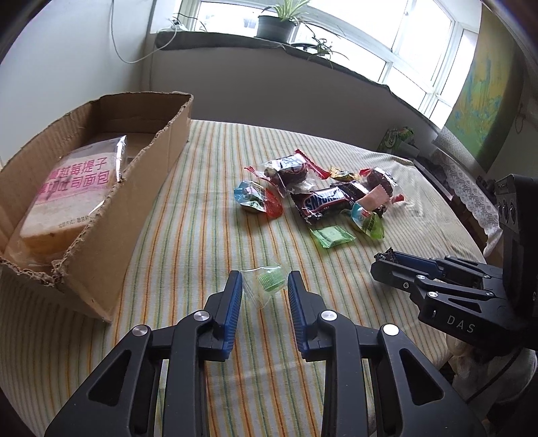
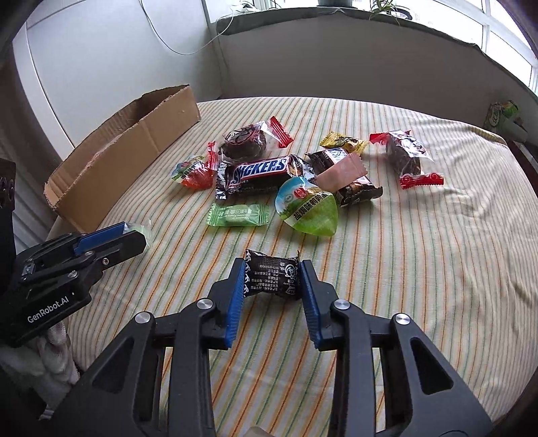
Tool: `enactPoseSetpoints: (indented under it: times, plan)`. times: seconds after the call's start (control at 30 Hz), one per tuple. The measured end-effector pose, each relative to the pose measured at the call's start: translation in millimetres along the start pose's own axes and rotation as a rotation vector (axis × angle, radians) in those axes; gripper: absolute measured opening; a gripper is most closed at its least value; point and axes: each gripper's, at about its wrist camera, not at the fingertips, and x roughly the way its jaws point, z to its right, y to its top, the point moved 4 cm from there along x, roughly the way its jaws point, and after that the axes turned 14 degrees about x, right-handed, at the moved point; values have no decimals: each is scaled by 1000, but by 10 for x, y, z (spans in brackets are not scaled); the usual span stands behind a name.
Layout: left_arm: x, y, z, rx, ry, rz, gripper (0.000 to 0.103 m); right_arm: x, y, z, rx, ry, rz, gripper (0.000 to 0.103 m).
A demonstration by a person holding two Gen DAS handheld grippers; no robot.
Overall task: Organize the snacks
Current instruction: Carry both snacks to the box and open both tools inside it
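Observation:
My left gripper (image 1: pixel 265 285) is open around a small clear-wrapped green candy (image 1: pixel 267 280) that lies on the striped cloth between the fingers without being pinched. My right gripper (image 2: pixel 271 274) is shut on a black-wrapped candy (image 2: pixel 272 277), gripped at both ends. A pile of snacks lies beyond: a Snickers bar (image 2: pixel 257 173), a green candy (image 2: pixel 237 215), a green-lidded jelly cup (image 2: pixel 307 210), a red jelly cup (image 2: pixel 193 173), and dark cakes (image 2: pixel 243 141). The cardboard box (image 1: pixel 111 215) at left holds a bread loaf (image 1: pixel 67 188).
The round table (image 2: pixel 420 252) has a striped cloth, with its edge close at right and in front. A wall and a windowsill with potted plants (image 1: pixel 275 23) are behind. A green packet (image 1: pixel 398 137) sits at the far right edge.

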Motion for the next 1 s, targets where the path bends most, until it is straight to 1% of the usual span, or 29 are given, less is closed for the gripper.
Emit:
enactPoseSetpoints:
  times: [0.2,0.47,0.6,0.77,1.0]
  plan:
    - [-139,59,26,-1,-5,30,26,-179,54,-43,9,25,24,33]
    - [-398,173,-67,-16,5,85,26,-423,167,-305,-32,71,70,33]
    - [-531,219,-185,-24,31,111,26,-503,273,-497,-57,98,91,33]
    - [-675,239,-398,-49,71,136,26,-481,427,-762,-100,128,105,33]
    - [-848,224,-842,-100,155,156,26,-384,660,-1173,-169,163,118,33]
